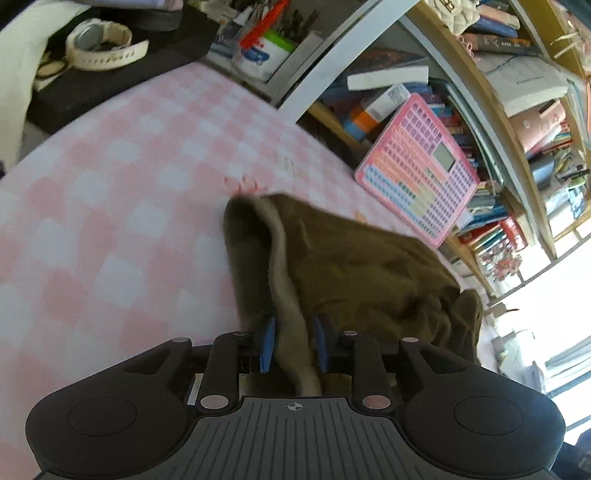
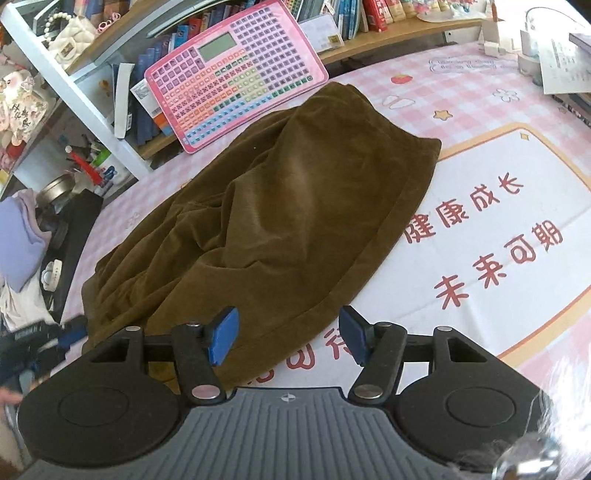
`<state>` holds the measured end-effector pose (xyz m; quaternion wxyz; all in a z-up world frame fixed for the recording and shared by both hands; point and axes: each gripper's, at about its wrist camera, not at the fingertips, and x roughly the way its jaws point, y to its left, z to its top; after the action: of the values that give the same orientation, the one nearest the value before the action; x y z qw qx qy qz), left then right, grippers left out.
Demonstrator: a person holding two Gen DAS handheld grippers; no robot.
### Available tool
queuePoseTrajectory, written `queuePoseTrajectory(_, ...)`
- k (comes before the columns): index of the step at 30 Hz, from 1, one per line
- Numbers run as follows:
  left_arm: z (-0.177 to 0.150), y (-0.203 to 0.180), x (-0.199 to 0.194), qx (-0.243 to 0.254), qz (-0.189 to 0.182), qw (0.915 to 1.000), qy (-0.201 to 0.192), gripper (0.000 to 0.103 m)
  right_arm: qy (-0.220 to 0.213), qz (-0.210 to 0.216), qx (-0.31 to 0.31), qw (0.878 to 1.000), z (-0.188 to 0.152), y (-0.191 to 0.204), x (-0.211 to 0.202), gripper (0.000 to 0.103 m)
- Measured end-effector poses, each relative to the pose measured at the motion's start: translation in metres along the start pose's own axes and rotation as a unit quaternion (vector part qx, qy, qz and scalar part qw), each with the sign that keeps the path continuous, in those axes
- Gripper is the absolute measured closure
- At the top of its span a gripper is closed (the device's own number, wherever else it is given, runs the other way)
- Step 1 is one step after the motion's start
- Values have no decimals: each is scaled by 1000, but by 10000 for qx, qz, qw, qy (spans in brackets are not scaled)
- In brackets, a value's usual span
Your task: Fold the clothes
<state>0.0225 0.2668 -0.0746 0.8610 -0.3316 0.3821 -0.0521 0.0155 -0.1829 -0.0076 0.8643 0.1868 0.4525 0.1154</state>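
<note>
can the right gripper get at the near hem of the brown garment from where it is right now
Probably yes. The right gripper is open, and the brown garment has its hem lying between the fingertips with nothing in between.

Pink checked table mat (image 2: 480, 155): red characters 健康成长 and 未来可期, seen upside down. Other print unreadable.

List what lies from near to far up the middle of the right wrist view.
Right gripper, open → brown garment spread on the checked tablecloth → pink keyboard toy leaning on the shelf → books on the shelf.
</note>
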Motion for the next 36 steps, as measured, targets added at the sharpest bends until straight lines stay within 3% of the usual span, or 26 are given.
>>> queuePoseTrajectory(2, -4, -2, 6, 11, 74, 10000, 32, 84, 31, 24, -13, 10000, 0, 3, 3, 45)
queuePoseTrajectory(3, -4, -3, 7, 52, 142, 9999, 3, 93, 45, 37, -20, 10000, 0, 4, 5, 45)
queuePoseTrajectory(5, -2, -2, 8, 99, 278, 9995, -66, 95, 39, 66, -69, 9999, -1, 8, 5, 45)
queuePoseTrajectory(11, 22, 9, 5, 140, 717, 9968, -319, 95, -56, 24, -114, 9999, -2, 10, -1, 45)
queuePoseTrajectory(15, 30, 7, -1, 363, 1032, 9931, -431, 88, -195, -193, 27, 9996, 0, -4, -7, 45)
queuePoseTrajectory(18, 32, 5, -11, 485, 1223, 9891, -659, 90, -350, -408, 89, 9985, 9, -16, -5, 46)
queuePoseTrajectory(20, 24, 0, -29, 494, 1075, 9885, -937, 90, -438, -610, 62, 9972, 22, -26, 1, 47)
queuePoseTrajectory(24, 0, -19, -53, 641, 720, 9898, -1046, 89, -560, -946, -115, 9939, 57, -46, 21, 47)
queuePoseTrajectory(29, -33, -28, -58, 451, 943, 9904, -900, 89, -437, -1165, -531, 9908, 95, -62, 57, 48)
queuePoseTrajectory(33, -54, -34, -70, 254, 852, 9908, -1018, 90, -283, -1139, -676, 9908, 101, -69, 74, 51)
queuePoseTrajectory(36, -62, -39, -77, 54, 905, 9884, -1218, 90, -145, -1116, -828, 9902, 97, -70, 80, 67)
